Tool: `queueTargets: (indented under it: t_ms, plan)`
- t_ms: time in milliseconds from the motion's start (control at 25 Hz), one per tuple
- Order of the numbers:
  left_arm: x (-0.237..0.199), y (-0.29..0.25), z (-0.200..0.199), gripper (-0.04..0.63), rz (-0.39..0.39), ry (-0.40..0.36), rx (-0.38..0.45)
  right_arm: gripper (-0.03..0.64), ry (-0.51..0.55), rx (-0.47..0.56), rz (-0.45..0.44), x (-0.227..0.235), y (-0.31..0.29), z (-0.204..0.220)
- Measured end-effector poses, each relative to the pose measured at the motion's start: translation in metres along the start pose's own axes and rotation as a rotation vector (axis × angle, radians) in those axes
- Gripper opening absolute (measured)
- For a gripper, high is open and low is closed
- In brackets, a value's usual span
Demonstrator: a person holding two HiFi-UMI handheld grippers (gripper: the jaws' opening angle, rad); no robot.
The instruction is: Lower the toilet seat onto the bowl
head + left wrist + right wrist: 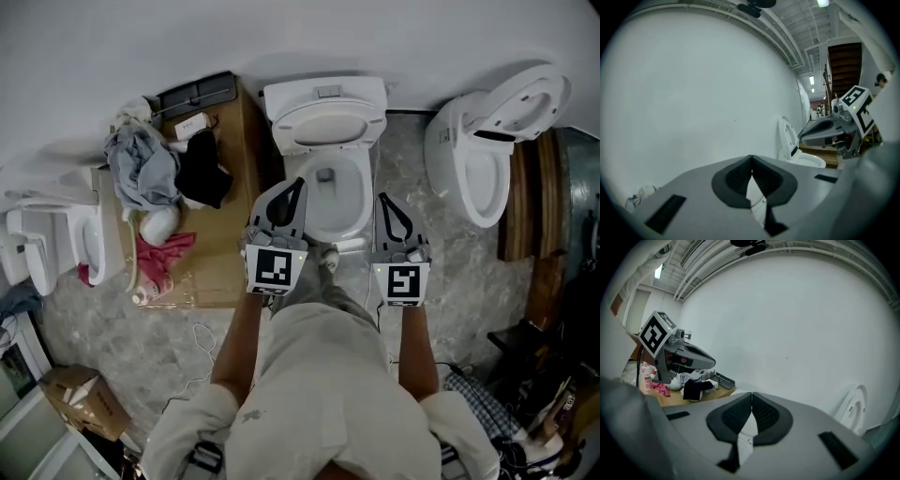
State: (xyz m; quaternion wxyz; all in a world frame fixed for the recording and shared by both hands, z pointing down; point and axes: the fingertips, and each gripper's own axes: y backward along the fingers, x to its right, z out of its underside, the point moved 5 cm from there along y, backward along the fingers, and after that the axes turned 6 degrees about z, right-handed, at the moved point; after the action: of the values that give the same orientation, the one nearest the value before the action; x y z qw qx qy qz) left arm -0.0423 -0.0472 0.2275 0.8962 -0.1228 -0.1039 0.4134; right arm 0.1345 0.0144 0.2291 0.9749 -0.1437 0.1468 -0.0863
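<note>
Grey mottled floor (103,328) lies under you. Your left gripper (297,187) and right gripper (384,202) hover with jaws pressed together, empty, flanking the open bowl (362,199). Beyond them, the toilet seat (361,127) stands raised against the tank (323,92).

Not a home bathrm: looks like a warehouse/workshop-type hall w/ loose sanitary ware. From the head view, three toilets stand in the open on one marbled floor (450,272). The middle toilet (323,141) is at 12 o'clock against a bare white wall (281,37), the second toilet (487,150) at 2, the third toilet (56,239) at 9. A flat cardboard sheet (220,253) at 10-11 carries a clothes heap (141,169). A cardboard box (84,398) sits at 7, w/ loose cables (202,342) nr 8. Left gripper view adds exposed ceiling pipes (773,28), a strip light (822,3) & dark wooden stairs (844,65) at 2 o'clock, so an industrial bldg.
</note>
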Motion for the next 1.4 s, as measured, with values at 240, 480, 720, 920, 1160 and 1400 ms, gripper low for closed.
queueTargets:
  t_ms: [240, 480, 720, 920, 1160, 1400]
  plan:
    - [-0.025, -0.031, 0.021, 0.014, 0.014, 0.015, -0.031, 0.009, 0.025, -0.036, -0.01, 0.002, -0.045, 0.006]
    - [-0.046, -0.061, 0.037, 0.014, 0.031, 0.026, -0.052, 0.009, 0.007, -0.042, 0.007, 0.005, -0.083, 0.016]
    - [-0.063, -0.085, 0.049, 0.014, 0.045, 0.04, -0.069, 0.014, 0.066, -0.079, -0.007, 0.007, -0.119, 0.016]
    - [-0.073, -0.101, 0.057, 0.015, 0.06, 0.049, -0.088, 0.021, 0.063, -0.099, -0.006, 0.011, -0.142, 0.02]
    - [-0.084, -0.119, 0.073, 0.015, 0.068, 0.056, -0.13, 0.037, 0.081, -0.129, -0.018, 0.011, -0.167, 0.028]
    - [-0.093, -0.136, 0.085, 0.02, 0.079, 0.063, -0.164, 0.054, 0.082, -0.173, -0.023, 0.013, -0.192, 0.043]
